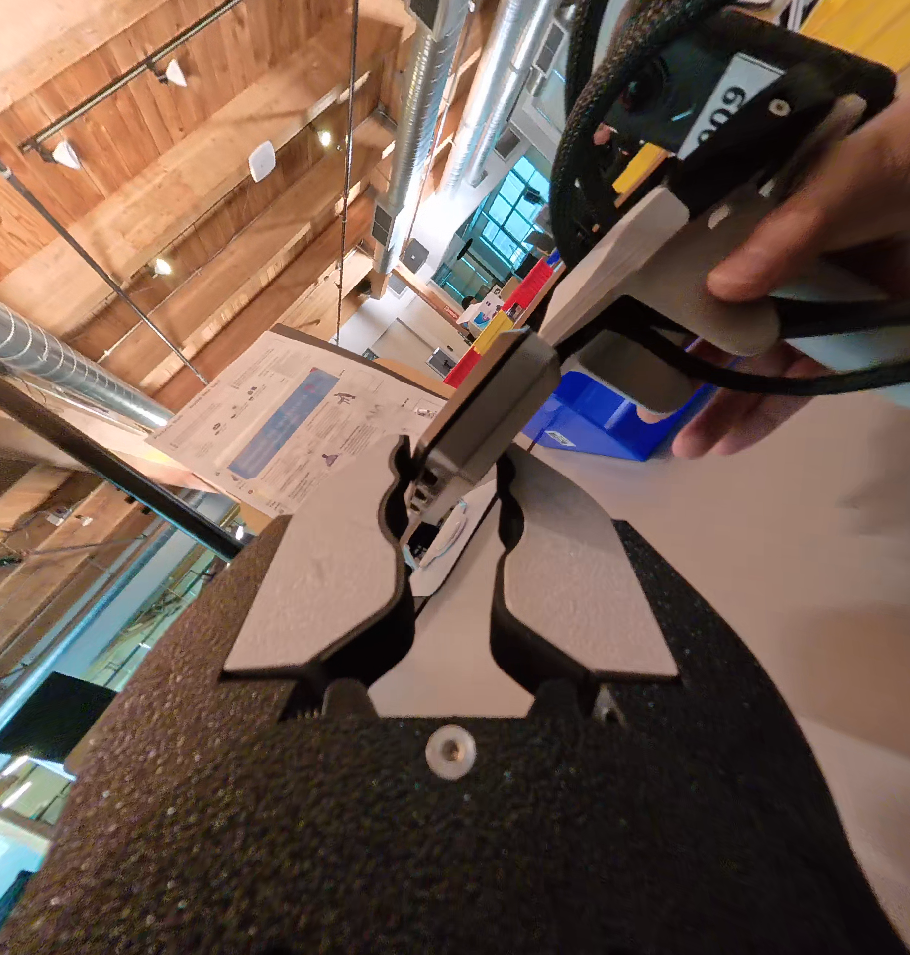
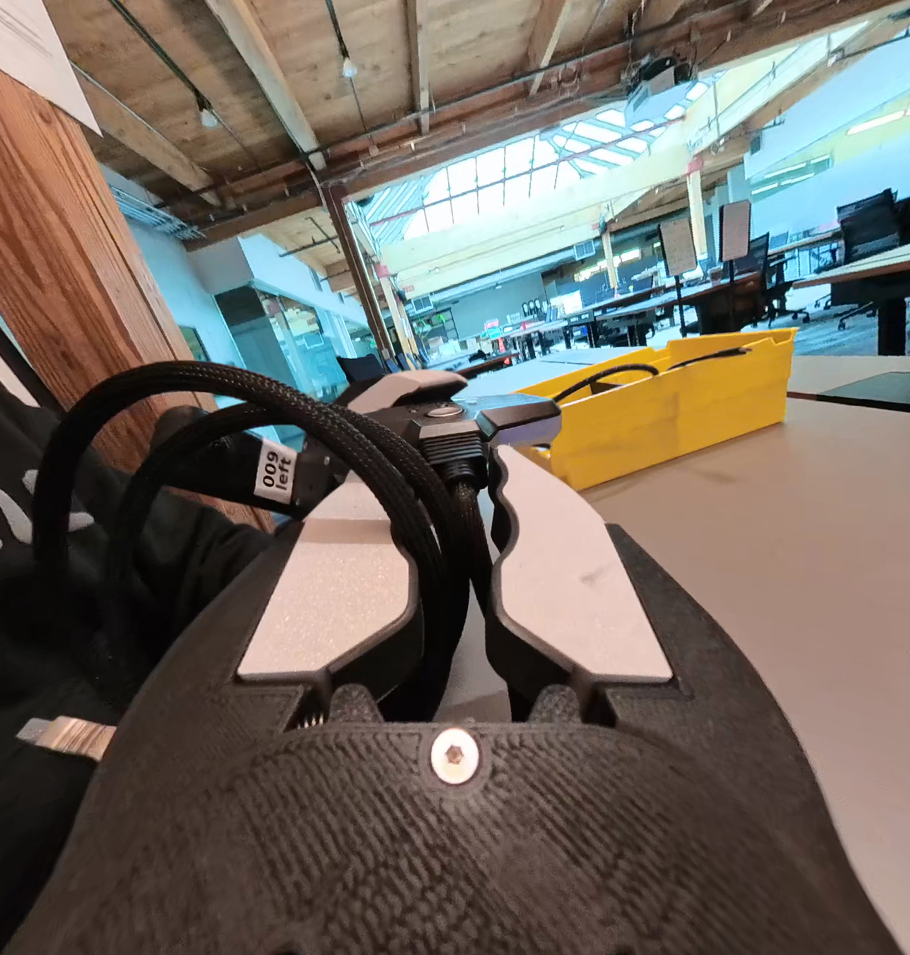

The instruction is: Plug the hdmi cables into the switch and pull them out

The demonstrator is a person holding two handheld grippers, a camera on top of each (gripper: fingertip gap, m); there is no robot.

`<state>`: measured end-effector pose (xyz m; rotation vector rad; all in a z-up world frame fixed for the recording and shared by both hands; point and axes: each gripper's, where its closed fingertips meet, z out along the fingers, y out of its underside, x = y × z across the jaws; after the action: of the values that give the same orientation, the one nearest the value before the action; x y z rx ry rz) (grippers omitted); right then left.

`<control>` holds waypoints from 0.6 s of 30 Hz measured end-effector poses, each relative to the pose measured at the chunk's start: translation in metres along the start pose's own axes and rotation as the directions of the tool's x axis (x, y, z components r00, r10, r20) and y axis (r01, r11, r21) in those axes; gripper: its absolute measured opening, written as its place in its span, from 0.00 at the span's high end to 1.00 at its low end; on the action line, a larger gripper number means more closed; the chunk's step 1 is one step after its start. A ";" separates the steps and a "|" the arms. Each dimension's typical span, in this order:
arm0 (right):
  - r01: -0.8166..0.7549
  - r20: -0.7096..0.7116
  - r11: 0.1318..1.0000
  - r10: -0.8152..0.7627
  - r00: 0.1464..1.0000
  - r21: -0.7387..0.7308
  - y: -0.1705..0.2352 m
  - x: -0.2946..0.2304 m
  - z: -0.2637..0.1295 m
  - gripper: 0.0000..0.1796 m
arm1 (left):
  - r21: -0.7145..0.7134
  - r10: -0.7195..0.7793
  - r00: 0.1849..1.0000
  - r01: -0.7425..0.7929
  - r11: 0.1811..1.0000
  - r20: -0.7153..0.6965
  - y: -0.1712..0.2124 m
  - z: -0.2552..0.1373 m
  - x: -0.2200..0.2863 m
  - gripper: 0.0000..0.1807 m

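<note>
My left gripper [image 1: 452, 465] is shut on a small grey HDMI switch [image 1: 494, 403] and holds it tilted above the table, its row of ports facing the camera. My right gripper [image 2: 452, 465] is shut on a black HDMI plug [image 2: 450, 444] whose braided cable [image 2: 465, 522] runs back between the fingers. The plug's front meets the edge of the switch [image 2: 520, 408]. In the left wrist view the right gripper [image 1: 561, 346] sits at the far end of the switch, held by a hand [image 1: 830, 217]. How deep the plug sits is hidden.
Black braided cables [image 2: 225, 382] loop over the left side of my right gripper. A yellow bin [image 2: 675, 413] holding a cable stands on the grey table [image 2: 752, 594]. A blue bin [image 1: 597, 418] and a printed sheet [image 1: 297, 413] lie behind the switch. A wooden post [image 2: 54, 258] rises at left.
</note>
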<state>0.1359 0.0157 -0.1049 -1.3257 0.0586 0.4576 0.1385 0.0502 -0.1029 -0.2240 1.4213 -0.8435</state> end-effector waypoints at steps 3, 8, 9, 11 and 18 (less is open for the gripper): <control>0.010 0.004 1.000 -0.010 1.000 0.017 -0.001 0.000 0.000 0.86 | 0.011 0.020 1.000 -0.020 1.000 0.006 -0.001 0.000 -0.001 0.83; 0.009 0.053 1.000 -0.009 0.999 0.003 0.002 -0.008 0.000 0.85 | 0.047 0.081 0.997 -0.080 0.996 -0.017 -0.007 -0.001 -0.003 0.83; 0.012 0.047 1.000 -0.012 0.999 -0.004 0.003 -0.007 0.000 0.84 | 0.046 0.073 0.997 -0.072 0.996 -0.023 -0.006 -0.001 -0.003 0.83; 0.018 0.026 1.000 -0.018 0.999 -0.003 0.005 -0.006 0.002 0.85 | 0.045 0.059 0.998 -0.058 0.997 -0.033 -0.003 -0.001 -0.002 0.83; 0.017 0.010 1.000 -0.017 1.000 -0.016 0.008 -0.004 0.006 0.85 | 0.062 0.093 0.995 -0.090 0.994 -0.044 0.002 -0.003 -0.004 0.83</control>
<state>0.1283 0.0222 -0.1099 -1.3387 0.0356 0.4505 0.1369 0.0546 -0.1016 -0.0936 1.4367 -0.8188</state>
